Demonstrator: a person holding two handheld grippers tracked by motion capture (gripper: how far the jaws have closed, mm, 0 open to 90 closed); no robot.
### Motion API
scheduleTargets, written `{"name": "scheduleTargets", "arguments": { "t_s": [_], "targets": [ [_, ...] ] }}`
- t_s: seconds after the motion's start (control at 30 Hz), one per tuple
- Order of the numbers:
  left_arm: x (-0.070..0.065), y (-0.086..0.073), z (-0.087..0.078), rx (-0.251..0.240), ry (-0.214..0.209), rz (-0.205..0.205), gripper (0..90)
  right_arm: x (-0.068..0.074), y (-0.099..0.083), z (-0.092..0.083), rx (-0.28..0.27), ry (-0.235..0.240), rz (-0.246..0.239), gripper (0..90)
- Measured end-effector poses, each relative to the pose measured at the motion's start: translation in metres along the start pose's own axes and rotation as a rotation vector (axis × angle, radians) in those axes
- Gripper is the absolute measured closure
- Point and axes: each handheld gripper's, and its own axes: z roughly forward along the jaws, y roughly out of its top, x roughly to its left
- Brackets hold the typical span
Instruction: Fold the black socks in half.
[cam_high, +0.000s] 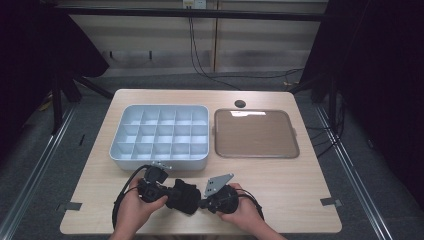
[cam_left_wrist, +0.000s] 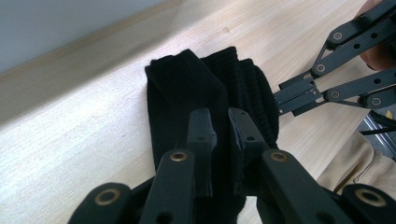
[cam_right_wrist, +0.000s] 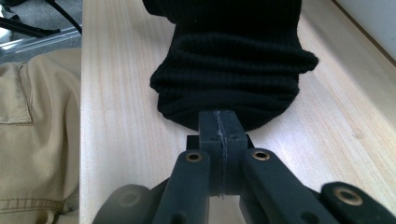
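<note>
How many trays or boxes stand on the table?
2: a grey compartment box at the far left of the table, and a flat brown tray beside it on the right.

In the right gripper view the top edge cuts off the far part of the black ribbed knit cloth bundle (cam_right_wrist: 233, 60). In the left gripper view its near end lies hidden behind the left gripper's fingers (cam_left_wrist: 201, 140). Whether the right gripper (cam_right_wrist: 219, 126) pinches its fabric cannot be told.

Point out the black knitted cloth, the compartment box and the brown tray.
black knitted cloth (cam_high: 183, 196), high view, middle of the bundle.
compartment box (cam_high: 159, 162), high view, near outer wall.
brown tray (cam_high: 256, 154), high view, near rim.
</note>
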Motion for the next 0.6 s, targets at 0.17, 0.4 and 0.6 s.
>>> {"name": "scheduleTargets", "arguments": {
  "t_s": [0.17, 0.4, 0.6],
  "targets": [
    [-0.0017, 0.0001, 0.0033, -0.003, -0.005, -0.003, 80.2, -0.0003, 0.0001, 0.0003, -0.001, -0.002, 0.003, 90.0],
    [-0.0011, 0.0007, 0.002, -0.006, -0.003, -0.001, 80.2, -0.0009, 0.0005, 0.0013, -0.006, 0.001, -0.005, 90.0],
    [-0.0026, 0.0034, 0.0024, -0.01, -0.003, 0.006, 80.3, -0.0005, -0.0006, 0.0007, -0.008, 0.002, 0.001, 90.0]
  ]
}}
